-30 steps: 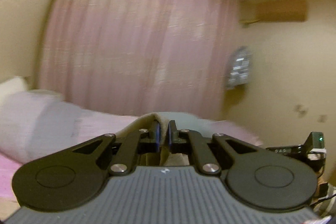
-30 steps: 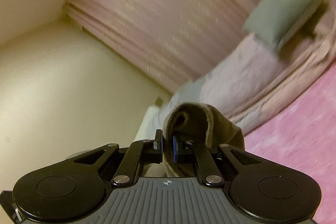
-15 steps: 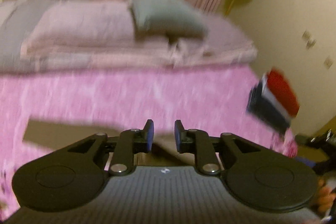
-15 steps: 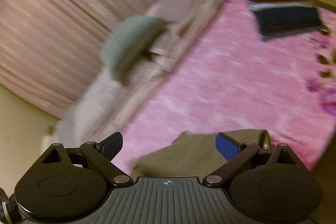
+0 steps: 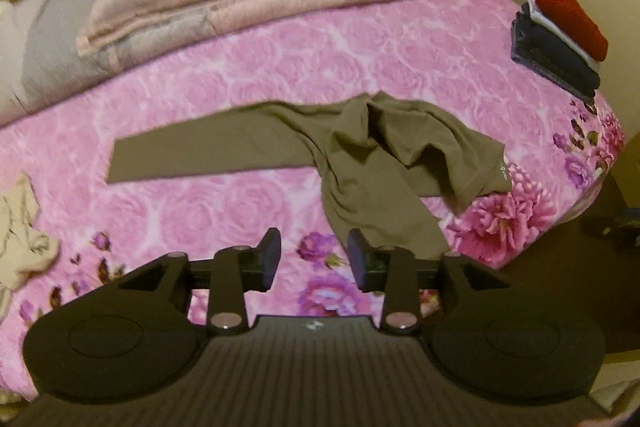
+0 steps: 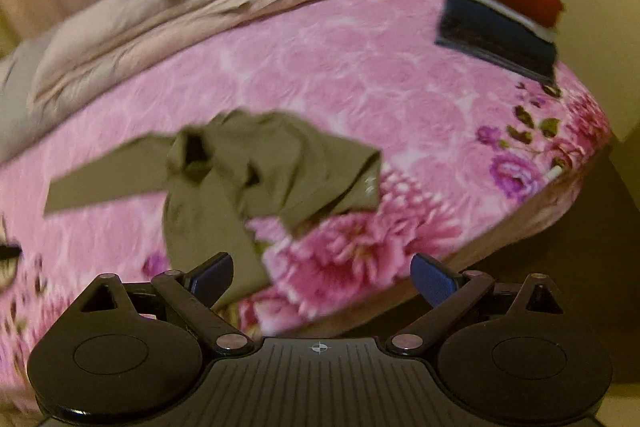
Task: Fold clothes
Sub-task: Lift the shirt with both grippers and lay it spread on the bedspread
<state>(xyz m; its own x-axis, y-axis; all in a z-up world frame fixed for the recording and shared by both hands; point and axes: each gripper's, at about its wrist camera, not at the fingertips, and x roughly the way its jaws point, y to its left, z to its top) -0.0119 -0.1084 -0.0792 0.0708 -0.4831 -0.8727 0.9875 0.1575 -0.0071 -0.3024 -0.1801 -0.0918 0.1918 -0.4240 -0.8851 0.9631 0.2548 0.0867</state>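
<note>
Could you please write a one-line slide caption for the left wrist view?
Left gripper, opening with nothing between its pads, above an olive garment lying crumpled on a pink floral bedspread.

matt olive cloth garment (image 5: 360, 151) – soft, creased – on a pink floral fabric bedspread (image 5: 280, 51).

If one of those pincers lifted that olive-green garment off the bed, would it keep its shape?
Probably not. The olive-green garment lies rumpled in soft folds, so it would likely droop. It looks thin, probably light. Its long flat leg or sleeve would probably trail over the pink bedspread.
</note>
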